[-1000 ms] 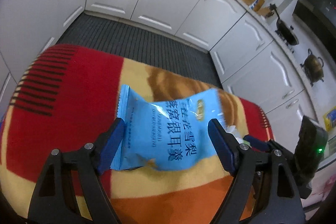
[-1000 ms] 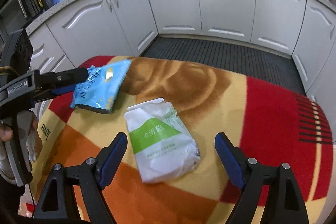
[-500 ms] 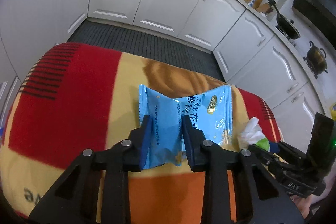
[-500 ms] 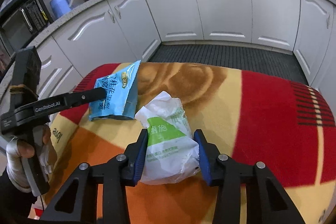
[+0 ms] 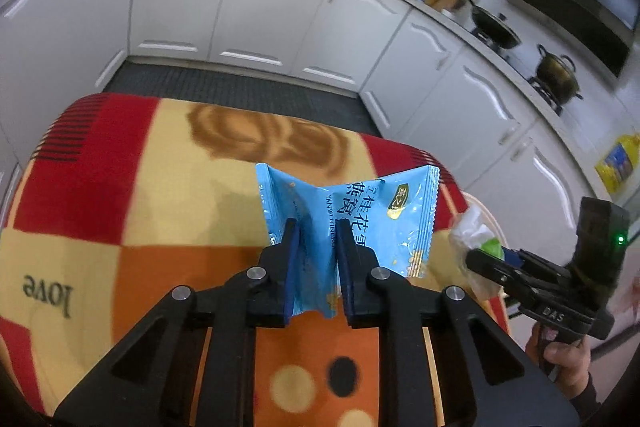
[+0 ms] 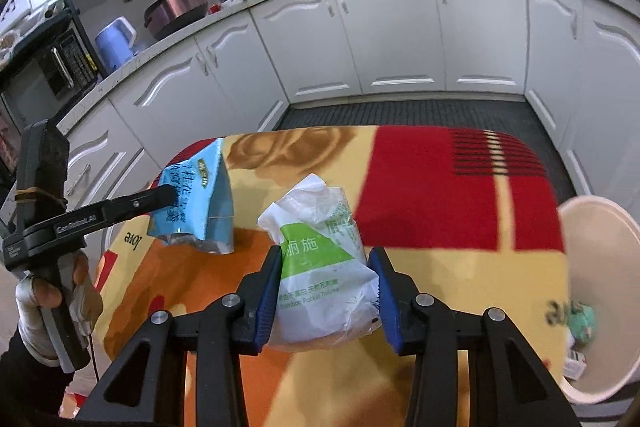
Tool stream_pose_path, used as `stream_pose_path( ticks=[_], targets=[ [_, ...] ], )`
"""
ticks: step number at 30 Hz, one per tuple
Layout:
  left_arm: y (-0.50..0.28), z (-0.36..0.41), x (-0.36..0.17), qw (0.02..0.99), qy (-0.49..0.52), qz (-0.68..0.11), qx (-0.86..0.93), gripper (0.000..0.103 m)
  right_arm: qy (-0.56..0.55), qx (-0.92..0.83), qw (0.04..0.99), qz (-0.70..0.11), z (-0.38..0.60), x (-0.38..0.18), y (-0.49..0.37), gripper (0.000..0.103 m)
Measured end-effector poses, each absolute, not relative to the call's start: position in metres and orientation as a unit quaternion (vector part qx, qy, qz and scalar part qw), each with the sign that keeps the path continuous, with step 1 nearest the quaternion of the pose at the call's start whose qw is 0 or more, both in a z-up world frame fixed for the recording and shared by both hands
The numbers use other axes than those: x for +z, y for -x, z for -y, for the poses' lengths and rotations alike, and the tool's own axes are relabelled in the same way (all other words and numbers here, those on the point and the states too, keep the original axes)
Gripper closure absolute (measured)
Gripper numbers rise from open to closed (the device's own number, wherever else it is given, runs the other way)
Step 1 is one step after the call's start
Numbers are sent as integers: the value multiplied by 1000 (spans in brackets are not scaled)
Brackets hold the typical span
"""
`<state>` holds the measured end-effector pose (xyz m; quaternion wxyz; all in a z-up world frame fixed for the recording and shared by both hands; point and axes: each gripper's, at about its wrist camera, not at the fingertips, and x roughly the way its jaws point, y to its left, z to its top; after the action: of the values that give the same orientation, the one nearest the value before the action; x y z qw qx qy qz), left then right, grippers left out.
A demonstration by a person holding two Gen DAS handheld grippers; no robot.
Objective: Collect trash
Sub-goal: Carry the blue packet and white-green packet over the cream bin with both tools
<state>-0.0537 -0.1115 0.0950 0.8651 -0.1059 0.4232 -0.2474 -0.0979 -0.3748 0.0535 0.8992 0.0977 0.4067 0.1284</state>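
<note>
Left wrist view first: my left gripper [image 5: 316,243] pinches one blue wrapper [image 5: 360,223] above the blanket-covered worktop [image 5: 120,187]. Right wrist view: my right gripper [image 6: 326,281] squeezes one white tissue pack [image 6: 320,267], and only here I see one bin [image 6: 600,227] alongside.

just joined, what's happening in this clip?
A person is clearing trash off a blanket-covered table with two handheld grippers. The left gripper is clamped on a blue snack wrapper; the right gripper is clamped on a white-and-green tissue pack. Both are lifted. A beige bin sits at the table's right edge.
</note>
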Motion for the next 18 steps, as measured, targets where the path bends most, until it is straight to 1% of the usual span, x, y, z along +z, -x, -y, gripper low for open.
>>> stream_pose_path(
  ticks=[12,18],
  targets=[
    [81,194,116,854,73,-412,-308,88,-122,63,913,-385,445,70,148,61],
    [87,242,113,844,49,-418,-332,88,-145,35,912,-383,479,68,164,61]
  ],
)
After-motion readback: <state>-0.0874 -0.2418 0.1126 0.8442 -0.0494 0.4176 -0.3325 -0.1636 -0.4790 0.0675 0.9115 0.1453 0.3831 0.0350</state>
